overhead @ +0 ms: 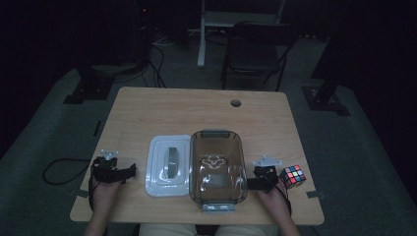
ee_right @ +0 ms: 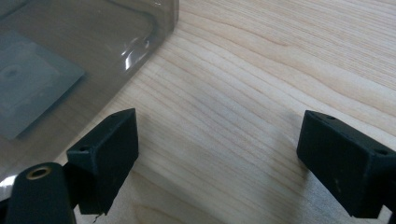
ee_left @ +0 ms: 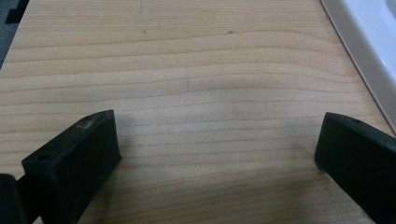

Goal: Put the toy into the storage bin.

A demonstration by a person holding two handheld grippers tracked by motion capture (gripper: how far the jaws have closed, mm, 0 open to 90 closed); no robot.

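A clear, tinted plastic container [overhead: 218, 167] lies in the middle of the wooden table [overhead: 196, 113], its white lid [overhead: 168, 164] flat beside it on the left. A colourful puzzle cube [overhead: 292, 176] sits near the right edge. My left gripper [overhead: 120, 172] rests on the table left of the lid, open, with bare wood between its jaws [ee_left: 219, 140]; the lid's rim [ee_left: 369, 42] shows at the right of that view. My right gripper [overhead: 258, 181] stands open between the container and the cube, nothing between its jaws [ee_right: 219, 140]; the container's wall [ee_right: 84, 56] is at upper left.
A round cable hole [overhead: 236, 103] is in the table's far side. Beyond the table stand a black chair [overhead: 255, 49] and dark stand feet on grey carpet. A cable [overhead: 59, 169] loops off the table's left side.
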